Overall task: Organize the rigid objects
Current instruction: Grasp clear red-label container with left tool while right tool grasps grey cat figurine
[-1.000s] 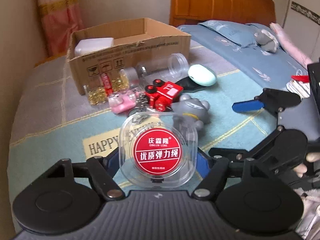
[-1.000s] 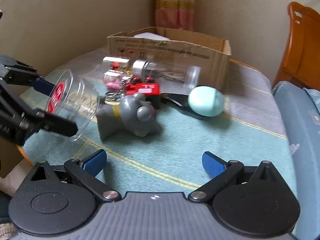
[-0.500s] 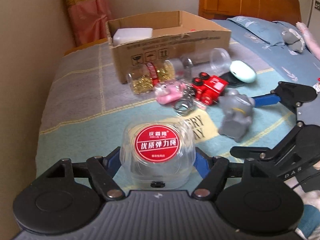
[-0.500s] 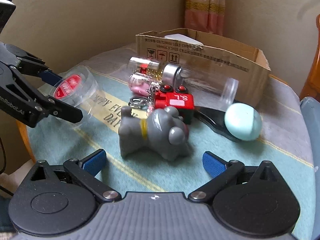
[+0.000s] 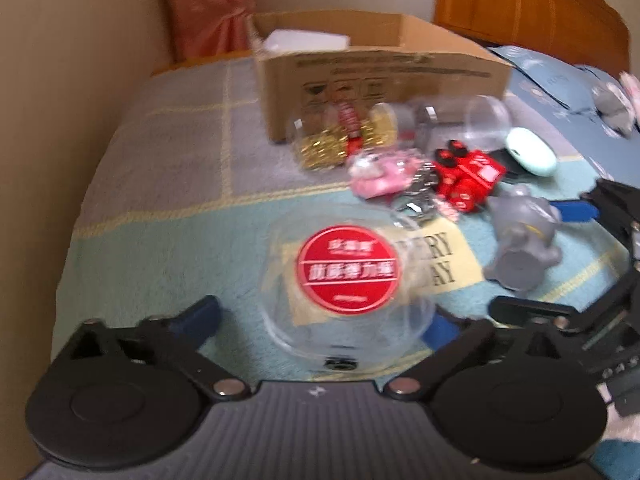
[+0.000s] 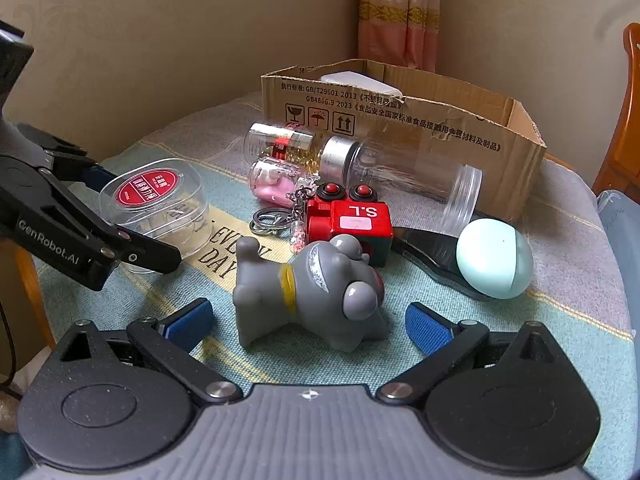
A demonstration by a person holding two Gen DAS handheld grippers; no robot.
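Striped bedspread [image 6: 560, 240] underneath, and your left claw [image 5: 320, 320] is opening, pads springing off the clear case [image 5: 344, 280] between them, set upright on its base. Your right claw [image 6: 308, 320] gapes empty, the grey toy dog [image 6: 312, 296] lying just ahead, likely next.

Glossy clear plastic box [image 6: 156, 204] on woven cloth mat [image 6: 460, 344].

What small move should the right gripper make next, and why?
Probably ease forward and close on the gray dog toy: it lies on its side between the right gripper's open jaws, untouched, while the left gripper is opening around the clear case.
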